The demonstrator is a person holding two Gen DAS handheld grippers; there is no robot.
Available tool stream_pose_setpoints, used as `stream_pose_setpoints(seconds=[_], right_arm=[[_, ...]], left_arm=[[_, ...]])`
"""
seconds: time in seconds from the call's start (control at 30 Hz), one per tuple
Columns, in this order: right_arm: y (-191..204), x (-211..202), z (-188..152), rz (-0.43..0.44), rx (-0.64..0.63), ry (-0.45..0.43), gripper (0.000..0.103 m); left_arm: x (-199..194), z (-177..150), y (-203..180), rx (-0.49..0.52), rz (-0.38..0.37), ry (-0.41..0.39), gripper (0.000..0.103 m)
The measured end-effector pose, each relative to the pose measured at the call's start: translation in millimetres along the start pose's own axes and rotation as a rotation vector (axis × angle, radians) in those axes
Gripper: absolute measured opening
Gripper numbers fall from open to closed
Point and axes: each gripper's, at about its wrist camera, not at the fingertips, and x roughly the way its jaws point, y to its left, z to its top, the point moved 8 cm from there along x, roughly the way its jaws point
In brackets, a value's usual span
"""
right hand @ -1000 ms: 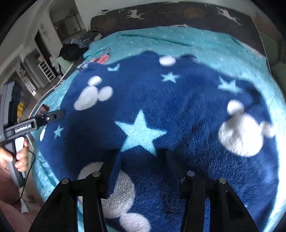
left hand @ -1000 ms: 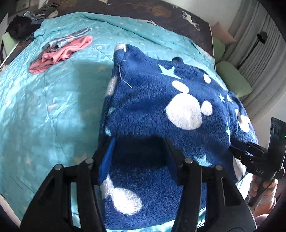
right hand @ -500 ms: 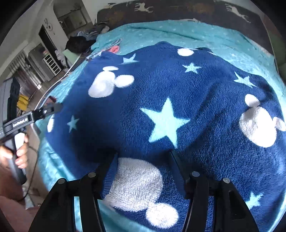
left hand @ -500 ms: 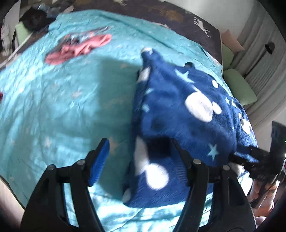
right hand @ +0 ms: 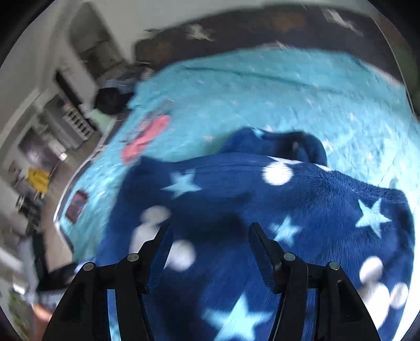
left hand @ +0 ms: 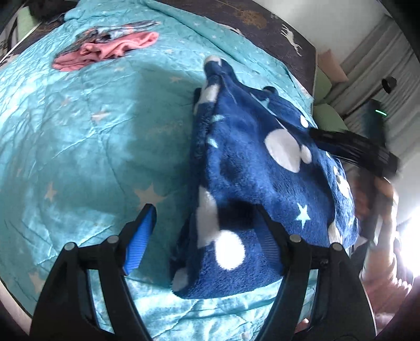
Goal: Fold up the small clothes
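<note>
Left wrist view: left tongs (left hand: 203, 223) spread wide, jaws have just been opening. Near corner of the blue fleece garment (left hand: 262, 168) lies between them; its fabric sits right up against the right-hand finger, the blue-padded left-hand finger (left hand: 140, 236) stands clear over bare bedspread — no pinch. Garment is dark blue with white blobs and pale stars, folded into a long bundle lying on the teal bedspread (left hand: 78, 131) toward the bed's right side, its near end close to the bed's near edge, its far end pointing at the dark headboard (left hand: 262, 23). Pink cloth (left hand: 105, 51) with a patterned piece beside it lies well apart, near the bed's far left corner. Right tongs (left hand: 317, 136) come in blurred over the garment's right edge, a hand (left hand: 383, 194) behind them on the grip.

Right wrist view — heavy motion blur. Right tongs (right hand: 210, 233) spread too, having opened within the last second, hanging above the blue fleece (right hand: 262, 199); whether the tips touch the pile I cannot tell, nothing pinched. Fleece fills the lower frame, teal bedspread (right hand: 262, 91) beyond it, pink cloth (right hand: 147, 139) toward the bed's left edge. Green pillows (left hand: 328, 115) at the headboard end on the right.
</note>
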Motion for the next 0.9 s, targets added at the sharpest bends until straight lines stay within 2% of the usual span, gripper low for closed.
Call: stream_pose_setpoints(seconds=[0.07,0.13,0.3,0.6,0.8,0.9], right_arm=[[-20.7,39.8,-2.5,-0.002,0.054,0.085,0.061],[-28.6,52.1,-0.7,0.044,0.09,0.062,0.061],[-15.5,48.1,-3.7,-0.03,-0.01,0.027,0.062],[-17.2,48.2,-5.4,-0.012,-0.014,0.009,0.065],[-19.4,9.4,-9.7,0.026,0.073,-0.035,0.065],[-3.5,-21.3,-26.5,0.114,0.08,-0.048,0.065]], left_arm=[[3.3,1.0,-0.9,0.002,-0.009,0.013,0.078],[7.5,3.2,-1.6,0.003,-0.012,0.026,0.079],[17.9,5.9,-8.0,0.043,-0.018,0.055,0.082],[31.6,13.6,-14.5,0.058,-0.062,0.081,0.086],[35.6,17.8,-15.7,0.067,-0.091,0.095,0.086],[38.7,21.2,-15.5,0.059,-0.116,0.099,0.086]])
